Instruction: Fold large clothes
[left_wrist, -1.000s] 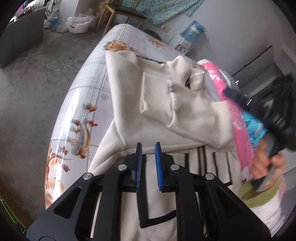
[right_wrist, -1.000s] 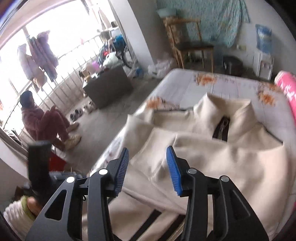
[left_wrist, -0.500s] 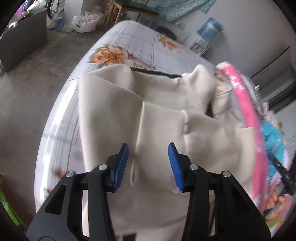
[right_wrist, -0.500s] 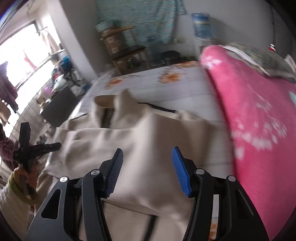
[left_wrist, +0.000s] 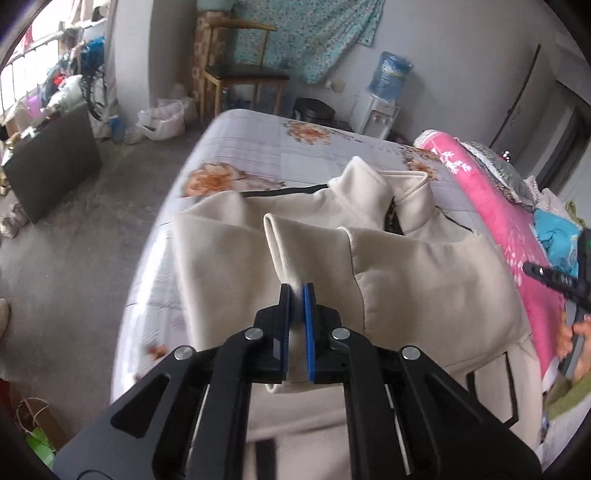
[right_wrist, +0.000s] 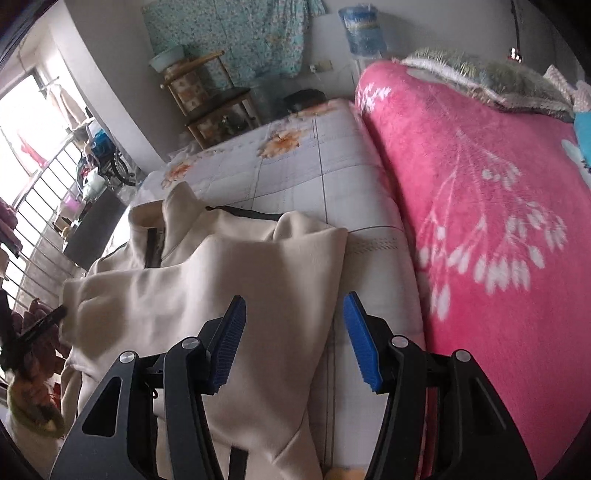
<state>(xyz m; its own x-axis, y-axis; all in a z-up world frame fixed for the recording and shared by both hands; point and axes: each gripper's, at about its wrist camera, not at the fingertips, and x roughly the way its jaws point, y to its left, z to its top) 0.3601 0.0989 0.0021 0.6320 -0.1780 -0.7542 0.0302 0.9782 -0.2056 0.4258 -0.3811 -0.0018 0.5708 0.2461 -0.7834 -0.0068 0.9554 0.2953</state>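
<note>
Jacket (left_wrist: 424, 273), cream with a zip and stand-up collar, lies across the floral-print bed (left_wrist: 280, 155), spread mostly flat, hem end toward me. A pink blanket (right_wrist: 480, 221) is heaped just beside it on my right, so I judge folding has to stay on the bare strip of bed. One sleeve (left_wrist: 291, 251) is laid over the chest and rises as a ridge into my left gripper (left_wrist: 296, 295). That gripper's blue pads are clamped tight on the cloth ridge, pinching a fold of it; likely I hold it to carry the sleeve inward and square the panel. My right gripper (right_wrist: 291, 321) hangs over the jacket's far-side edge with jaws half spread, nothing between the pads, one finger above cloth and the other above bare bed. Probably lined up to take that edge next. Fold looks early: body not yet doubled over.
</note>
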